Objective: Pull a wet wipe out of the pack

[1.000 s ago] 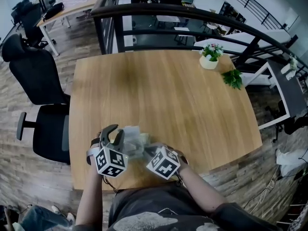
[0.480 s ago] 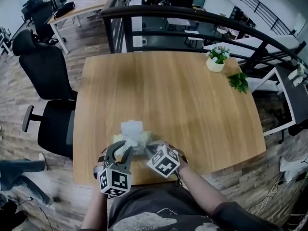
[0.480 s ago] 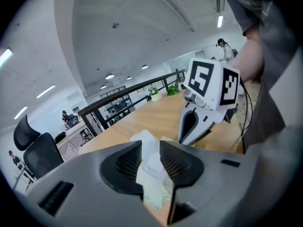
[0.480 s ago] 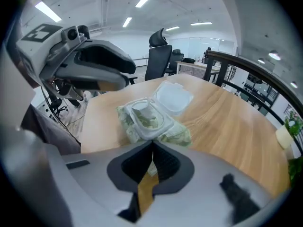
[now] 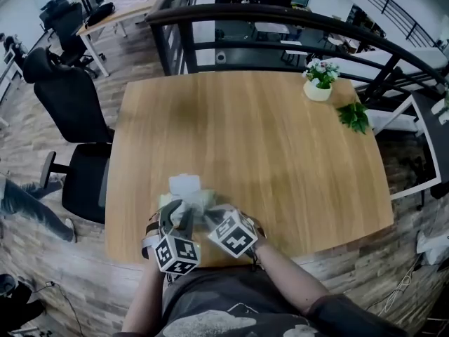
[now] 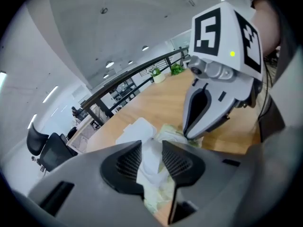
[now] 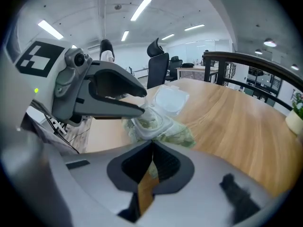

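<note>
The green wet wipe pack [image 5: 201, 203] lies near the front edge of the wooden table [image 5: 266, 146], its white lid [image 5: 184, 185] flipped open. My left gripper [image 5: 177, 213] is at the pack's opening. Its jaws are opening, and a white wipe [image 6: 150, 156] stands up between the pads without being pressed. My right gripper [image 5: 212, 214] is shut on the pack's near end [image 7: 149, 170]. In the right gripper view the pack [image 7: 152, 123] and its lid [image 7: 168, 100] lie just ahead, with the left gripper [image 7: 140, 109] over the opening.
A small white flower pot [image 5: 318, 90] and a green sprig [image 5: 353, 116] sit at the table's far right. A black office chair [image 5: 74, 118] stands left of the table and a dark railing [image 5: 280, 27] runs behind it. A person's leg [image 5: 28, 206] shows at the far left.
My left gripper has moved from the pack's left side to its opening, and a wipe now stands between its jaws. The right gripper has stayed on the pack.
</note>
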The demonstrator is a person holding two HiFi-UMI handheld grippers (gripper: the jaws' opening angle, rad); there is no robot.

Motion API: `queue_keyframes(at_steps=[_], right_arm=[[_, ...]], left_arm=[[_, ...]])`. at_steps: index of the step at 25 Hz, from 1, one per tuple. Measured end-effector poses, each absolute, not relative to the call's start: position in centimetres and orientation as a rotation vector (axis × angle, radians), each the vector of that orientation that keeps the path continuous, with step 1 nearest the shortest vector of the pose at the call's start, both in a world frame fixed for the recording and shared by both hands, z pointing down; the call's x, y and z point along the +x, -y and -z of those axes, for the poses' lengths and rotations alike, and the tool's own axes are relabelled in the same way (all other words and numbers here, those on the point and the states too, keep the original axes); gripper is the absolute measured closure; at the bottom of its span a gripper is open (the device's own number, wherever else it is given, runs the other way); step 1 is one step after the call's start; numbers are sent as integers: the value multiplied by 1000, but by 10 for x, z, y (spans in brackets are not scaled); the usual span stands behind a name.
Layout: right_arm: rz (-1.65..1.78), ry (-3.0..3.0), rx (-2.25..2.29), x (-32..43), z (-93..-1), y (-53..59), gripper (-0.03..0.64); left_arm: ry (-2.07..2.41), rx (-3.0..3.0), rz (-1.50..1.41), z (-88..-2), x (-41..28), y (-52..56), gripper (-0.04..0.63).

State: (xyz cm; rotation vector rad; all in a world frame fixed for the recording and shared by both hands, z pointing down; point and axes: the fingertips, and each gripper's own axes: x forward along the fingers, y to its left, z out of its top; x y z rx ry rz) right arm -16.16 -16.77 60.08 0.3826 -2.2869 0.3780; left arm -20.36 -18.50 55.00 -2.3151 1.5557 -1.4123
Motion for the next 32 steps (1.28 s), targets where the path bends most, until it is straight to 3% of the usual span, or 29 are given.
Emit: queue_keyframes(at_steps=[2,4,14,22,28,31,32], right_arm=[[-375,2302,359,-161,-601,168,592],[-367,2312,336,-160,-601,168,592],[-290,2324,292,-157,-593,165,592],[-268,2413,372,-171,-546,184,591],[-175,2267,290,-215,-561,175,587],[-175,2220,264,-226,-569,172,490],[-165,2201,259,-228,-571,172,486]], left_arm=[[-1650,-2270,1430,-547,-211,188,525],[-1742,-2264,1427,-545,-218,188,566],[-1982,-2416,1393,-547,-261,168,580],[-1884,-2624,1325,-576,-276,160,580],[-1701,-2782,1286,-574,-278,154,581],[-1621,-2859,1253,-575,-280,151,580],[-1598,-2874,1246,-575,-280,151,580]])
